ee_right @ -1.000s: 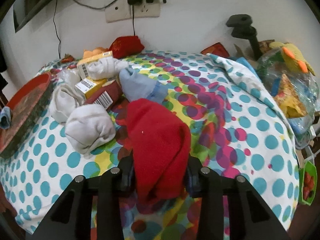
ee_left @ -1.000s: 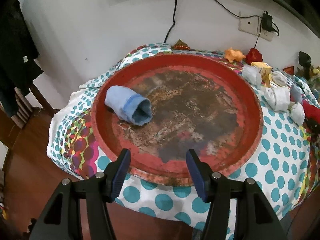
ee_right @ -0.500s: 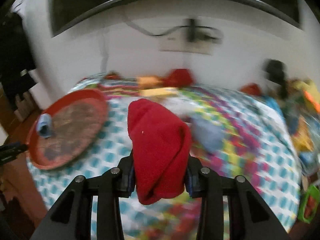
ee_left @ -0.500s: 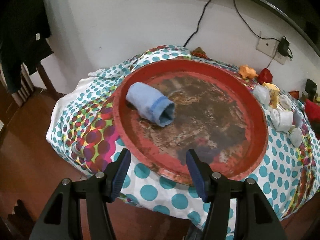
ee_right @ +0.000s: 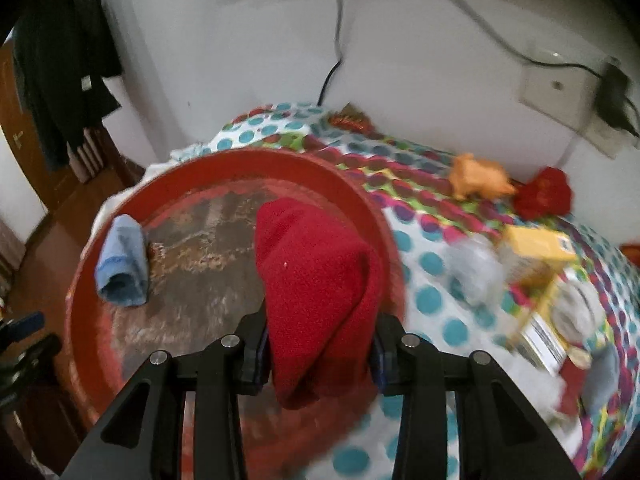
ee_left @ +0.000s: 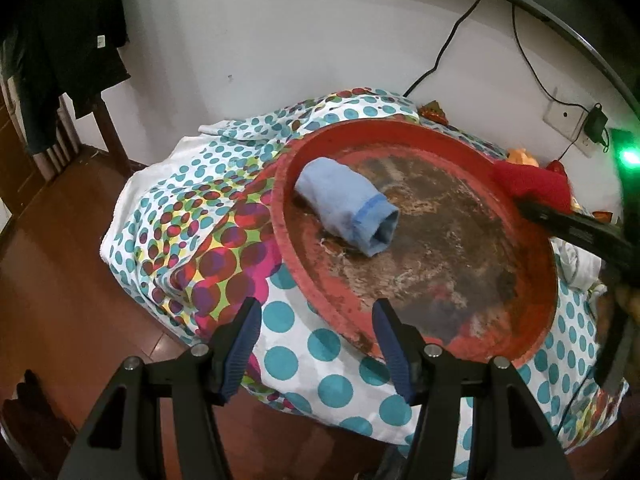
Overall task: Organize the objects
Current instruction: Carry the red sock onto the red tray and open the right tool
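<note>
Your right tongs point(ee_right: 318, 354) are clamped on the rolled red sock point(ee_right: 316, 280), carried over the red tray's point(ee_right: 360, 196) rim so it can join the blue sock point(ee_right: 122, 266) lying inside. Your left tongs point(ee_left: 316, 350) hang apart and empty at the tray's near edge, out of the way over the polka-dot bench point(ee_left: 280, 360).

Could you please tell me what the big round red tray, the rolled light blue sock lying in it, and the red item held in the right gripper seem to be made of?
Big round red tray: probably painted metal or hard plastic; the red coat is worn off its floor in dull brown patches.
Rolled light blue sock: soft knit fabric, matte, with a darker blue cuff band.
Red item in the right gripper: fuzzy, terry-like knit cloth, probably a sock; it folds and droops.
</note>
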A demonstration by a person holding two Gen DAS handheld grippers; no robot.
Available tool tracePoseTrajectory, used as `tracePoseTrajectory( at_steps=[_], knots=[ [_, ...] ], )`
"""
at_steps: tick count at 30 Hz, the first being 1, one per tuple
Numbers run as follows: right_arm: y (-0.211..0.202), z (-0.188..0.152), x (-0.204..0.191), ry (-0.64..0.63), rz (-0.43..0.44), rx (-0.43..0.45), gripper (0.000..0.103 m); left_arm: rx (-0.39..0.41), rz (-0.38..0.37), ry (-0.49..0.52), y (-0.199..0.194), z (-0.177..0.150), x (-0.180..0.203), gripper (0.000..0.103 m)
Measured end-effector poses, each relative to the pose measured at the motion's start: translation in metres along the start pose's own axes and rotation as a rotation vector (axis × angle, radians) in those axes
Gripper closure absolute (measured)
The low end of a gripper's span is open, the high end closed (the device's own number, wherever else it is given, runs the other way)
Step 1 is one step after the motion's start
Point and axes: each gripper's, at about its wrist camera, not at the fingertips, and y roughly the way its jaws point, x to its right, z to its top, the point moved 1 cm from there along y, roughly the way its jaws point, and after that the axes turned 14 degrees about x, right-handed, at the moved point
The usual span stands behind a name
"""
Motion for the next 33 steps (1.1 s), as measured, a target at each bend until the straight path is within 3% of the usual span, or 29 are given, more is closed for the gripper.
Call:
tracePoseTrajectory(
  at_steps=[10, 14, 17, 33],
  knots=[
    [0.060, 0.007, -0.005, -0.014, -0.016, -0.092, 0.066, -0.009, -0.005, 0.025, 0.004, -0.002, 0.005, 0.044],
    [0.065, 0.007, -0.003, -0.027, -0.017, -0.103, 0.059, -0.018, -0.018, 0.023, 0.007, -0.004, 0.008, 0.044],
    [0.062, 0.007, -0.005, -0.046, -0.020, -0.095, 0.044, -0.023, -0.018, 0.030, 0.008, -0.006, 0.010, 0.044],
    [-0.004, 0.001, -0.011, -0.075, 0.007, -0.008, 0.039, -0.011, -0.061, 0.057, 0.000, -0.009, 0.029, 0.044]
  ],
)
